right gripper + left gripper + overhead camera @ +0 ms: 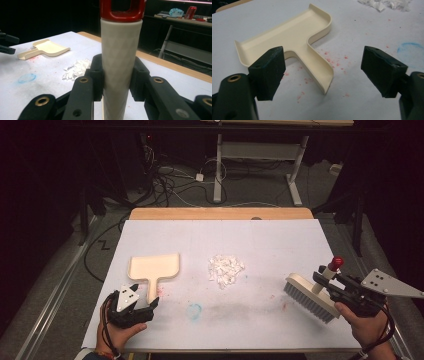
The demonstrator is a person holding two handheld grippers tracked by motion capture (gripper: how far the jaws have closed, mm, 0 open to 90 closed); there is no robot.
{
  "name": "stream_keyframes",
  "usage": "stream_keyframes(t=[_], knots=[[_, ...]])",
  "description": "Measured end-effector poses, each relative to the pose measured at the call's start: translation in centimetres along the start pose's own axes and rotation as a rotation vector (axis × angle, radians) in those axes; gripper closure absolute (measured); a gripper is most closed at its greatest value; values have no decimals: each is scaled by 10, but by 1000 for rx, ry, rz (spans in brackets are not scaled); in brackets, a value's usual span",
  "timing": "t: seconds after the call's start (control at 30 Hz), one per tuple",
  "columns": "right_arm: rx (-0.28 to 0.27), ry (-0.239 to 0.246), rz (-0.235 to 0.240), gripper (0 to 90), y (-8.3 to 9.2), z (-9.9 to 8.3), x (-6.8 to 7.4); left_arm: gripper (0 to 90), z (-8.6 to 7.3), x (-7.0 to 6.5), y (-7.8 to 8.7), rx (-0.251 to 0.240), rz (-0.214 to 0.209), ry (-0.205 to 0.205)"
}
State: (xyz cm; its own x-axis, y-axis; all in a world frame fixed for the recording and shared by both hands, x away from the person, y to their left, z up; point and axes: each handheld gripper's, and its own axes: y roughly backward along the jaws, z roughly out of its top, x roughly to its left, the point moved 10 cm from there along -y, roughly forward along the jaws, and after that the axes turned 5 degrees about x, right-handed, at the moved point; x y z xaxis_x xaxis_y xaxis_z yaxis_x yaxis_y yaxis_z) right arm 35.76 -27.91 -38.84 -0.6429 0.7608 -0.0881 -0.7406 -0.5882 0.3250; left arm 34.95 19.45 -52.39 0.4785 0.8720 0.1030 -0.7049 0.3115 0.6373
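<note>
A cream dustpan lies flat at the table's left, its handle toward the near edge. My left gripper hovers at that handle's end with jaws wide apart; the handle tip lies between them, untouched. A heap of white paper scraps sits mid-table. My right gripper is shut on the white handle of a brush whose bristle head rests on the table at the right. The handle ends in a red cap.
The white table cover carries a blue ring mark and faint red specks near the front. A wooden table edge shows at the back. Beyond it, cables and a desk frame stand on the floor.
</note>
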Motion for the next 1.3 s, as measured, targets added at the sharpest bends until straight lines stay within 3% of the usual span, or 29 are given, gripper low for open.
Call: stream_keyframes(t=[0.13,0.27,0.3,0.37,0.43,0.53,0.7,0.73,0.77,0.93,0.97,1.0,1.13,1.23,1.3], knots=[[-2,2,-4,697,2,0,-1,189,0,0,1,5,21,-24],[-5,4,-3,696,2,1,0,195,1,0,4,2,31,-9],[0,13,-10,696,0,1,1,198,1,2,5,27,62,20],[6,18,-13,696,-1,1,2,203,2,1,7,36,70,44],[7,16,-14,696,-1,1,2,203,2,-3,11,38,65,97],[13,18,-15,696,-2,0,4,203,-3,-8,10,68,53,129],[20,32,-11,696,-4,0,7,204,-10,-6,-4,119,52,153],[22,35,-10,696,-5,0,8,212,-11,1,-13,140,54,206],[26,33,-10,696,-6,-1,8,220,-11,5,-17,153,54,232],[46,40,-18,696,-11,-5,7,248,-10,8,-45,216,20,288],[46,40,-17,696,-11,-5,7,248,-10,8,-45,216,20,288],[48,38,-16,696,-12,-6,8,248,-9,7,-54,245,34,285],[53,42,-14,696,-12,-6,9,251,2,9,-67,257,61,279],[56,43,-11,696,-13,-7,11,255,7,14,-74,260,59,284],[56,43,-8,696,-13,-7,11,303,9,17,-75,261,57,285]])
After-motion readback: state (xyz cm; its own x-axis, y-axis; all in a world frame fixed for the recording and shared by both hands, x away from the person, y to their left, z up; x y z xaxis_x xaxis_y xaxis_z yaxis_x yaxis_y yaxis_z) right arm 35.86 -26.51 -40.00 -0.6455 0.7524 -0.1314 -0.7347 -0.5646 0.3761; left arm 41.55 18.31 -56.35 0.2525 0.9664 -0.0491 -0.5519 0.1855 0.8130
